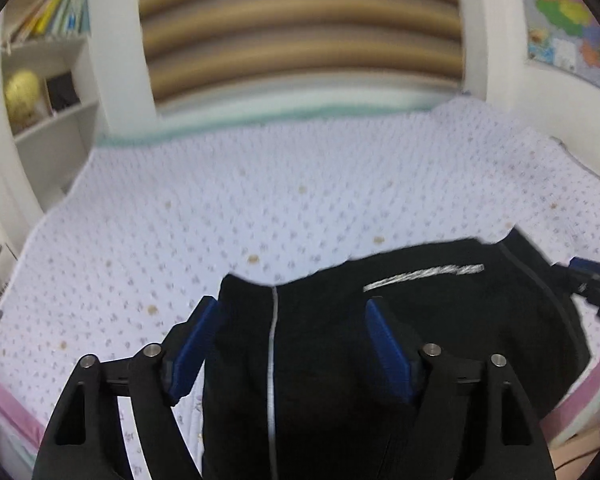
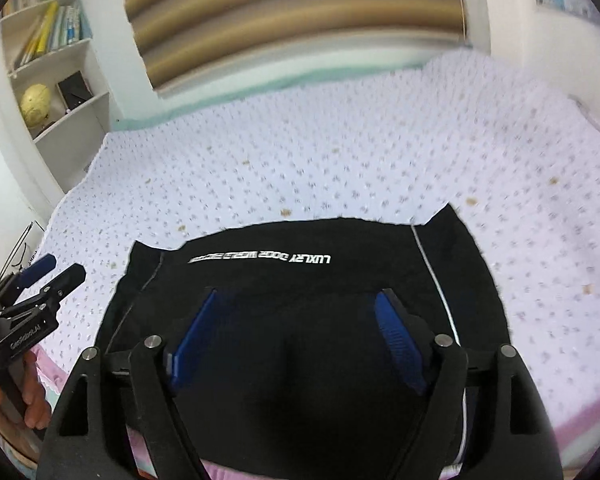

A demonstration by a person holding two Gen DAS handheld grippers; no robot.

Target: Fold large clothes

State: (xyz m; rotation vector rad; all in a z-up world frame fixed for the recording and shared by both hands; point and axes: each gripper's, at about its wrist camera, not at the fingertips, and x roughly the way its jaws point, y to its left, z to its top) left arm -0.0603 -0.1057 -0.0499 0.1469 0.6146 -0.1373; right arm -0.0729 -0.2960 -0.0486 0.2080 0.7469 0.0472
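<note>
Both tongs, my left gripper (image 1: 292, 344) and right gripper (image 2: 296, 336), stand apart and empty above the black garment (image 2: 300, 280), which lies flat toward six o'clock on the bed (image 2: 340, 152), presumably released to settle its fold.

Matt black cloth garment (image 2: 300, 320); quilted dotted cloth bedspread (image 2: 340, 152); ribbed blue tool pads (image 2: 396, 332).

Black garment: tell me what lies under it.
The black garment lies on a white dotted bedspread, which shows all around it. What the cloth covers beneath itself cannot be seen.
</note>
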